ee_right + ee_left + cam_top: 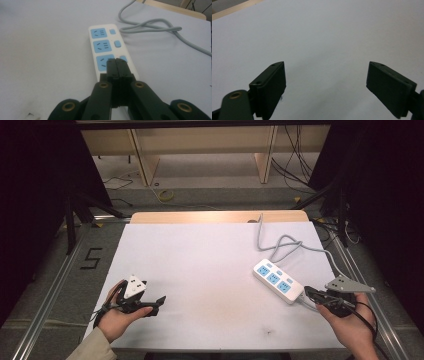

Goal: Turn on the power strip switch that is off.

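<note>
A white power strip (278, 281) with three blue sockets and blue switches lies on the right side of the white table (200, 265). Its grey cable (282, 242) loops away toward the far edge. My right gripper (308, 292) comes in from the near right. Its jaws are shut together with nothing between them. In the right gripper view, the tips of my right gripper (116, 61) lie over the nearest socket of the power strip (105, 45); I cannot tell whether they touch it. My left gripper (158, 304) rests at the near left, open and empty. The left gripper view shows my left gripper (325, 72) wide over bare tabletop.
A wooden strip (215, 216) runs along the table's far edge. Beyond it are a floor with loose cables (295, 155) and wooden furniture legs. Dark frames stand on both sides, and a "5" mark (91, 258) is on the floor at the left.
</note>
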`<state>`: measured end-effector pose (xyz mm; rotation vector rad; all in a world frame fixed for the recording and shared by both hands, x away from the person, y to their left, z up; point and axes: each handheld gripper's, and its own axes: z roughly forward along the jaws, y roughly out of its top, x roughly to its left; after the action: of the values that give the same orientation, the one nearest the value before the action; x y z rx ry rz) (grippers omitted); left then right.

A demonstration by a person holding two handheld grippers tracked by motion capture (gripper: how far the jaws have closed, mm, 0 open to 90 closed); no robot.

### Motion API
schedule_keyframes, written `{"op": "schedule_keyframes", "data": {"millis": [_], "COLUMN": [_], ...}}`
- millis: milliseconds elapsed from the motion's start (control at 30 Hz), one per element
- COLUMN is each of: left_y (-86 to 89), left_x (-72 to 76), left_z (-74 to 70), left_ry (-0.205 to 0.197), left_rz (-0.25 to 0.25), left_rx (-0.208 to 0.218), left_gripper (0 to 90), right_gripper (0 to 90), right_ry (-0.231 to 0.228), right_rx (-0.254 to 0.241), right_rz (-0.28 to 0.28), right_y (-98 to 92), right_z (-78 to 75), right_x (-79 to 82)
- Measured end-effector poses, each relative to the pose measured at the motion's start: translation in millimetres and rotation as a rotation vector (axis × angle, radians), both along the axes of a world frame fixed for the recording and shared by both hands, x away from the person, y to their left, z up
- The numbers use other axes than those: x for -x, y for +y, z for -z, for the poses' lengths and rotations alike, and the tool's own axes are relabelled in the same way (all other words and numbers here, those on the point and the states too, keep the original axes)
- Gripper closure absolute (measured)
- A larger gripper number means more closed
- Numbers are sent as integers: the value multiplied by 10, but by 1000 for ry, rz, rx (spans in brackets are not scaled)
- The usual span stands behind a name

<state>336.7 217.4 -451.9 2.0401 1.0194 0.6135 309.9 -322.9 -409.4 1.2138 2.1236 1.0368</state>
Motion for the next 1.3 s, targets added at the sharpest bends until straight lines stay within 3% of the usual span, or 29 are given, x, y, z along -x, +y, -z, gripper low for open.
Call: {"op": "schedule_keyframes", "data": {"millis": [1300], "left_y": [-22], "left_x": [-14], "left_z": [8], "left_ry": [1], "left_rz": [10], "left_rx": [-10], "left_gripper": [158], "right_gripper": [900], "right_ry": [98], "right_rx": [52], "right_rz": [-24], "right_y": [126], "right_z": [-153], "right_x": [-351]}}
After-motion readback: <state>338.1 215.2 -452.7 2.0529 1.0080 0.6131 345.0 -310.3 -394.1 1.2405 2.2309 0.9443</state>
